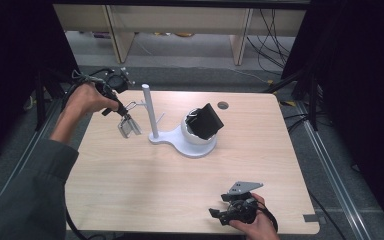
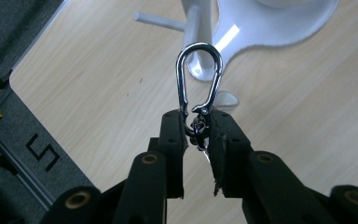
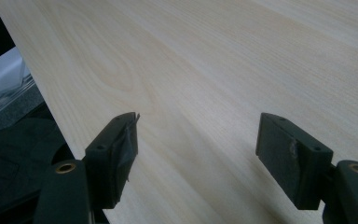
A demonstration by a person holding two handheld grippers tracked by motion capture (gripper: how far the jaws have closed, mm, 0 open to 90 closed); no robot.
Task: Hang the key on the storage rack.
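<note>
A: Nearest the high view's camera, what is seen?

B: The right gripper (image 1: pixel 219 214) is held low at the table's (image 1: pixel 145 185) near edge. Its fingers (image 3: pixel 112 158) are spread wide, with bare table between them and nothing gripped.

A: And the left gripper (image 2: pixel 196 122)?

B: It is held above the table's far left part. Its fingers (image 2: pixel 172 140) are closed on the lower end of a silver carabiner (image 2: pixel 199 79), which stands out from the fingertips toward the white stand (image 1: pixel 182 140).

A: Where is the carabiner placed relative to the stand?

B: It is kept just beside the stand's upright post (image 1: pixel 149 111), apart from it. A black pouch (image 1: pixel 206 121) is seated in the stand's round cup.
</note>
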